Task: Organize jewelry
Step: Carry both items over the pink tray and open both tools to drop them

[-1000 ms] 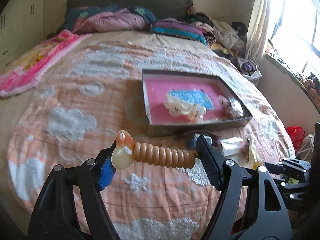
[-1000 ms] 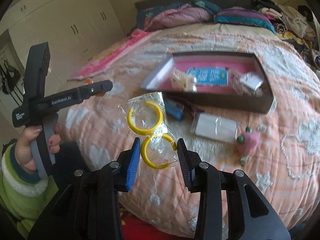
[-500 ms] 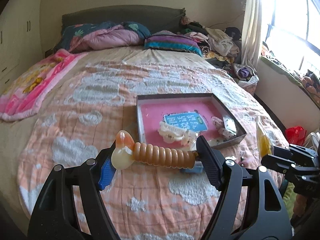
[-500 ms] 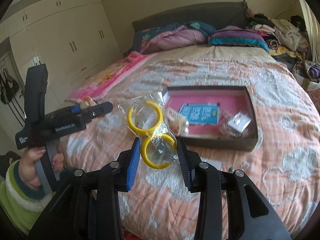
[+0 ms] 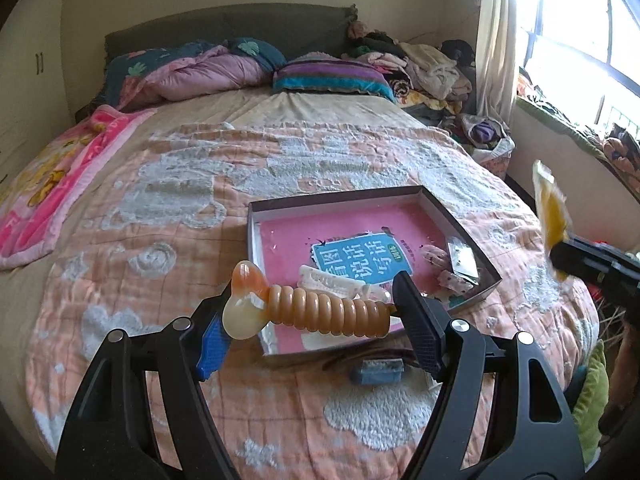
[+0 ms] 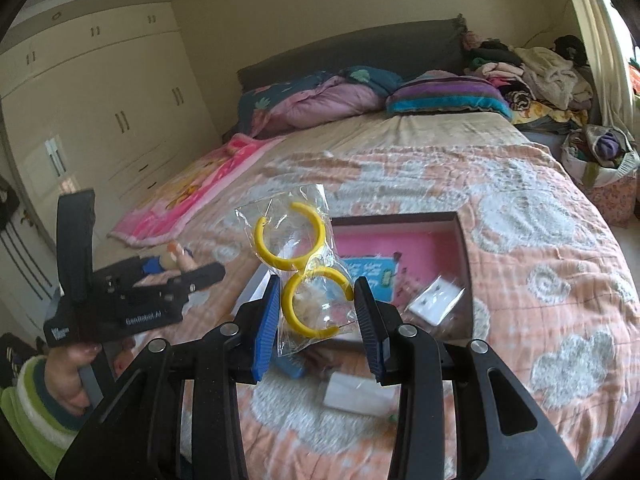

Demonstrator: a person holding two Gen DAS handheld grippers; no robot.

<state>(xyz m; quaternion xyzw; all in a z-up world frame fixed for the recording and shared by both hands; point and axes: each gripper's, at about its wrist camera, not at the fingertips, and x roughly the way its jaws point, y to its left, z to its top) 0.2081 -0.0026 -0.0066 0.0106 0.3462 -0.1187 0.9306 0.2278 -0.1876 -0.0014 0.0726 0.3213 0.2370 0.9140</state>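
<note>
My left gripper [image 5: 312, 316] is shut on an orange ribbed hair clip [image 5: 320, 312] and holds it in the air above the near edge of the dark box [image 5: 336, 200] with a pink lining. My right gripper [image 6: 316, 308] is shut on a clear bag of yellow hoop earrings [image 6: 300, 276], also held in the air in front of the box [image 6: 464, 240]. The box holds a blue card [image 5: 360, 256], a white clip [image 5: 336, 280] and small packets [image 5: 460, 256]. The left gripper shows in the right wrist view [image 6: 168, 276], and the earring bag in the left wrist view [image 5: 552, 208].
The box lies on a bed with an orange cloud-pattern quilt [image 5: 160, 208]. A blue item [image 5: 376, 372] and a white packet [image 6: 356, 396] lie on the quilt in front of the box. Pillows and clothes are piled at the headboard. A window is at the right, wardrobes at the left.
Both grippers have risen and pulled back from the bed with their items still held. The box now looks farther away and lower in both views.
</note>
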